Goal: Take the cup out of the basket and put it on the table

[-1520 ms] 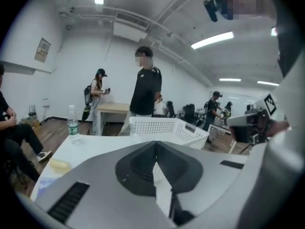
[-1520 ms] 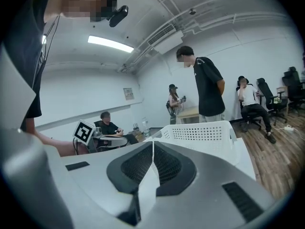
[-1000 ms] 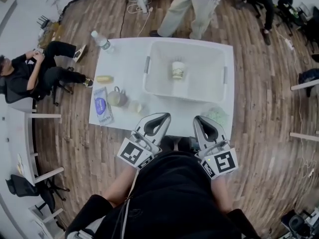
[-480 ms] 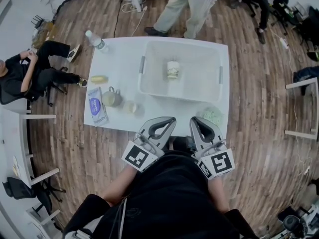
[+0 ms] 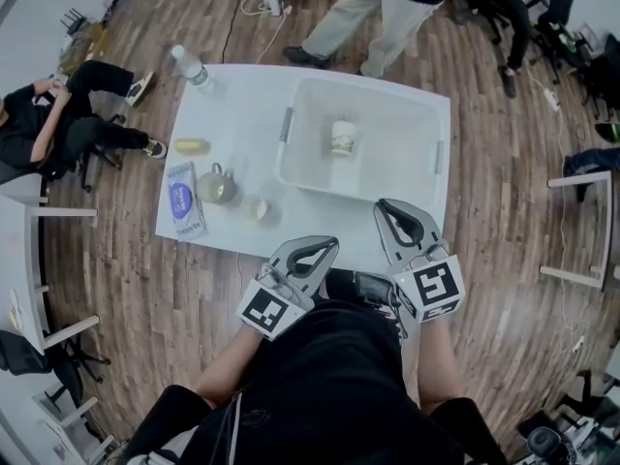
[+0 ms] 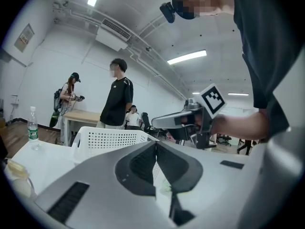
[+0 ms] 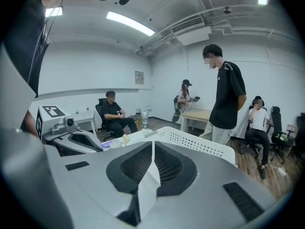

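Note:
A pale cup with a printed band stands upright inside the white perforated basket on the white table. My right gripper is shut with nothing in it, its tip over the table's near edge just short of the basket's near right corner. Shut and holding nothing as well, my left gripper hangs off the table's near edge. In the left gripper view the shut jaws point at the basket. The right gripper view shows shut jaws before the basket. The basket walls hide the cup in both gripper views.
Left of the basket lie a water bottle, a yellow object, a blue packet, a mug and a small round thing. A person stands behind the table; another sits at the left.
My right gripper has moved forward from my body to over the table's near edge, closer to the basket. The left gripper has stayed about where it was.

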Available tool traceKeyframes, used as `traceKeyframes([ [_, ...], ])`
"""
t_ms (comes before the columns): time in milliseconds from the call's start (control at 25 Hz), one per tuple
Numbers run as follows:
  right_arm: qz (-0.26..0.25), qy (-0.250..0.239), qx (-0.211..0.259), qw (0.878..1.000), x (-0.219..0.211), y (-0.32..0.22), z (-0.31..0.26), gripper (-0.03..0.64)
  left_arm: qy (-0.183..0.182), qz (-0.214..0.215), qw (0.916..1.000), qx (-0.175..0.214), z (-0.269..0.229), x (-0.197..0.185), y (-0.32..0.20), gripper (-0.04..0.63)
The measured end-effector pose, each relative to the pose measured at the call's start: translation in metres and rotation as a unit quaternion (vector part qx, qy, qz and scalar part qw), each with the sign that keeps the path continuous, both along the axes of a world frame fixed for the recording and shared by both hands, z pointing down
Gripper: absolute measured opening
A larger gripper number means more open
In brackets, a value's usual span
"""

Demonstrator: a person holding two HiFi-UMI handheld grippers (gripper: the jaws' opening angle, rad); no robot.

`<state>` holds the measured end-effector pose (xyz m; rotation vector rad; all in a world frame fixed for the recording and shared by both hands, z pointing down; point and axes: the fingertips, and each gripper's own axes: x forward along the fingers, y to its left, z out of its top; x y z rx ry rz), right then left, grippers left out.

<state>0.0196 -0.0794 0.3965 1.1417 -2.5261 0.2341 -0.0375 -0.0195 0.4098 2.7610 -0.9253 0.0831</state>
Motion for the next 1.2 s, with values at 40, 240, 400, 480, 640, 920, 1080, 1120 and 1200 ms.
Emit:
traceKeyframes([
  [40,-0.008,0.012,-0.002,1.0,-0.003,-0.011,0.001,0.028,0.0,-0.004,1.0,-0.003,0.002,-0.005,-0.001,0.01],
  [240,-0.065,0.08,-0.023,0.994,-0.02,-0.059,0.025,0.033,-0.011,-0.027,0.9995,0.009,0.007,-0.03,-0.006,0.009],
  [400,-0.105,0.083,-0.07,0.989,-0.032,-0.095,0.053,0.126,-0.022,-0.055,0.9982,0.003,0.009,-0.05,-0.009,0.01],
  [480,-0.111,0.081,-0.093,0.986,-0.036,-0.116,0.07,0.156,-0.022,-0.068,0.9975,-0.004,0.011,-0.061,-0.01,0.009],
  [640,-0.122,0.117,-0.131,0.977,-0.041,-0.152,0.117,0.186,-0.021,-0.089,0.9957,-0.014,0.015,-0.08,-0.009,0.01],
  [920,-0.139,0.161,-0.174,0.962,-0.046,-0.186,0.188,0.192,-0.023,-0.117,0.992,-0.041,0.025,-0.101,-0.003,0.01],
  [1080,-0.131,0.178,-0.187,0.957,-0.046,-0.202,0.214,0.192,-0.03,-0.119,0.9913,-0.048,0.027,-0.107,0.0,0.009],
  [1120,-0.128,0.182,-0.19,0.956,-0.046,-0.206,0.218,0.192,-0.03,-0.119,0.9912,-0.05,0.028,-0.109,0.0,0.009],
  [1200,-0.126,0.189,-0.198,0.953,-0.048,-0.215,0.227,0.192,-0.031,-0.119,0.9907,-0.057,0.029,-0.11,0.0,0.01],
])
